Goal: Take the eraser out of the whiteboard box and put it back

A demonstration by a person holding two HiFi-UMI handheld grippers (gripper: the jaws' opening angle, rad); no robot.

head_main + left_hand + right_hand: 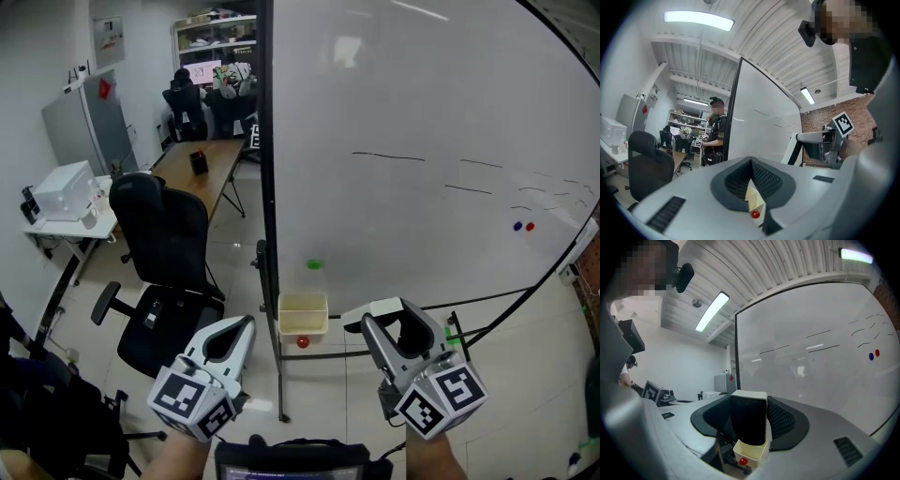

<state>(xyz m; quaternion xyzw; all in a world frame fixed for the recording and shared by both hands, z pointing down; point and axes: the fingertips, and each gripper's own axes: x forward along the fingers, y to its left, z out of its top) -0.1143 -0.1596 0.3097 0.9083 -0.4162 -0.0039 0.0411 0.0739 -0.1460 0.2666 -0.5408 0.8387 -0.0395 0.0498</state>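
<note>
Now the eraser [748, 427], likely light and firm, is squeezed at its sides by the jaws of the right gripper [749, 413]. The jaws of the left gripper [751, 173] are pressed together, empty.

**Eraser in the right gripper, box ahead**

The eraser [749, 420] sits between the jaws of the right gripper [398, 321]. The whiteboard box [303, 314] lies ahead, between the right gripper and the left gripper [242, 328], with a round magnet [303, 342] just under it. The whiteboard [422, 141] stands beyond both grippers. An office chair [164, 244] stands left of the left gripper, with a desk [202, 164] behind it.
</note>
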